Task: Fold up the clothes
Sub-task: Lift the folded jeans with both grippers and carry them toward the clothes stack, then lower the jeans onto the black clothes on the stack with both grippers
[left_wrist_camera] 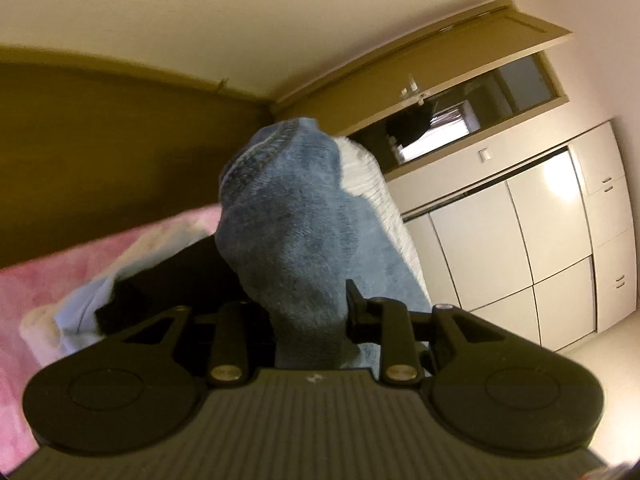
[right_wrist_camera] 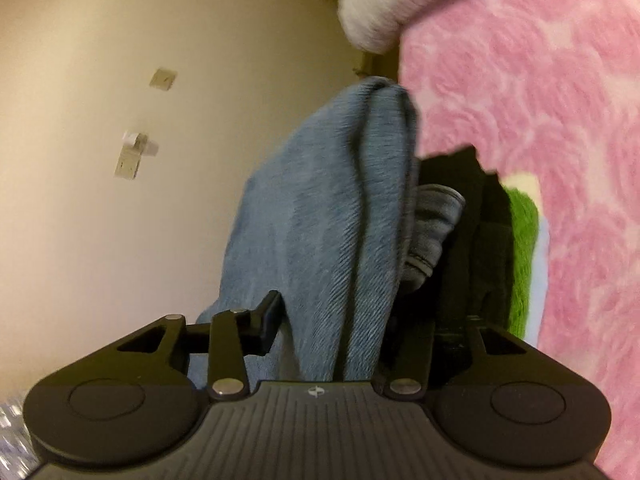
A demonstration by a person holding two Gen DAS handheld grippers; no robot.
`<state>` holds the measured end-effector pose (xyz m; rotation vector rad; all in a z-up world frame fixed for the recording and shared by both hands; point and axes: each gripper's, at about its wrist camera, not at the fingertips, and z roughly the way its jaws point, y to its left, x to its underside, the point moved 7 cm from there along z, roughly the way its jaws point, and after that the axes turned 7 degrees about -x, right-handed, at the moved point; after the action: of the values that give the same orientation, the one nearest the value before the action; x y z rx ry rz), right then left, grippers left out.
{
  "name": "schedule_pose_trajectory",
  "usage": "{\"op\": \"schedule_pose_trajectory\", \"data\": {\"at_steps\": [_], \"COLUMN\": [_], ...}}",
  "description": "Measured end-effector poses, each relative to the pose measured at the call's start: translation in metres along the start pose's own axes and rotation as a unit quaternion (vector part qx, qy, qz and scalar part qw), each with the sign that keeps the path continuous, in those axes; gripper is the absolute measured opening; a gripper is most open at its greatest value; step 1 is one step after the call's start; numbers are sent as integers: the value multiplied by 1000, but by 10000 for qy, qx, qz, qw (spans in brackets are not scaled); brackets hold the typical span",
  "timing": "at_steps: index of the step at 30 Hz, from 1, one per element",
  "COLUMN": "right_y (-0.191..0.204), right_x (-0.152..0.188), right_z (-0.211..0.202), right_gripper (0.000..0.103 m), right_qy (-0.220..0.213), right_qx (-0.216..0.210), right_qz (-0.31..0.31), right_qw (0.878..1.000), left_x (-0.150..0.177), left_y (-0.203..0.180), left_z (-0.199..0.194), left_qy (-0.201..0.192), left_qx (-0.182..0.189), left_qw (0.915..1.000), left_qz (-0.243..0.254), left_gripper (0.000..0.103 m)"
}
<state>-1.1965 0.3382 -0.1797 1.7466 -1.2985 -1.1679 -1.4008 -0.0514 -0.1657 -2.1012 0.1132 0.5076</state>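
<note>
Blue denim jeans [left_wrist_camera: 292,216] rise bunched between the fingers of my left gripper [left_wrist_camera: 304,296], which is shut on them; only its right finger [left_wrist_camera: 354,300] shows, the other is hidden by the cloth. In the right wrist view a folded length of the jeans [right_wrist_camera: 332,208] runs up between the jaws of my right gripper [right_wrist_camera: 348,304]. Its left finger [right_wrist_camera: 272,312] stands at the cloth's edge with a pale sliver beside it, so the jaws stand open around the denim. Its right finger is hidden in shadow.
A pink fluffy blanket [right_wrist_camera: 540,120] covers the surface below. On it lie a black garment [left_wrist_camera: 168,276], a light blue cloth [left_wrist_camera: 84,308], a green cloth [right_wrist_camera: 522,240] and a white ribbed cloth [left_wrist_camera: 372,180]. White cabinets [left_wrist_camera: 520,240] line the wall on the right.
</note>
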Motion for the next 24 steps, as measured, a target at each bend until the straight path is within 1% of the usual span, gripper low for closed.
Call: {"op": "schedule_pose_trajectory", "data": {"at_steps": [1,2,4,5,6,8,9,11,13,16,17,18,19,21,22,23,24], "right_y": [9,15,15,8,2,-8,-10,-7,-2,6,8,11,15,23,27,33,40], "right_x": [-1,-3,-5,-4,-2,5,7,3,-5,-8,-8,-8,-8,-8,-8,-7,-5], "right_z": [-3,-6,-8,-6,-5,-8,-10,-16,-24,-45,-51,-60,-69,-89,-96,-100,-100], "right_gripper": [39,38,38,40,42,49,49,57,63,64,68,71,72,72,69,64,63], "right_qy": [-82,-122,-48,90,173,222,208,58,-119,-216,-262,-366,-491,-775,-880,-907,-881], "right_qx": [-12,-29,-17,81,161,284,315,408,587,747,877,1053,1236,1582,1713,1792,1838], "right_qz": [-274,-428,-408,-286,-171,44,93,35,-47,-210,-321,-467,-632,-941,-1114,-1332,-1567], "right_qw": [9996,9990,9992,9995,9996,9993,9992,9991,9982,9968,9953,9927,9891,9798,9749,9705,9664], "left_x": [-1,-2,4,8,12,16,17,17,14,11,9,9,9,8,8,7,7], "left_y": [-2,-5,2,9,12,14,12,11,12,13,14,9,3,-16,-26,-35,-45], "left_z": [-1,-2,0,3,3,2,0,-4,-10,-36,-44,-53,-64,-76,-81,-87,-86], "left_qy": [-14,-27,63,140,177,213,215,259,305,258,241,233,245,190,160,130,128], "left_qx": [33,67,-38,-156,-199,-237,-238,-323,-416,-673,-760,-885,-1065,-1156,-1193,-1228,-1193], "left_qw": [10000,10000,10000,9998,9996,9994,9995,9991,9987,9974,9968,9956,9933,9891,9860,9823,9789], "left_qz": [18,35,-34,-61,-91,-99,-70,-7,-5,62,85,184,384,894,1150,1406,1655], "left_gripper": [26,26,26,26,27,28,28,29,29,30,29,29,29,28,28,28,28]}}
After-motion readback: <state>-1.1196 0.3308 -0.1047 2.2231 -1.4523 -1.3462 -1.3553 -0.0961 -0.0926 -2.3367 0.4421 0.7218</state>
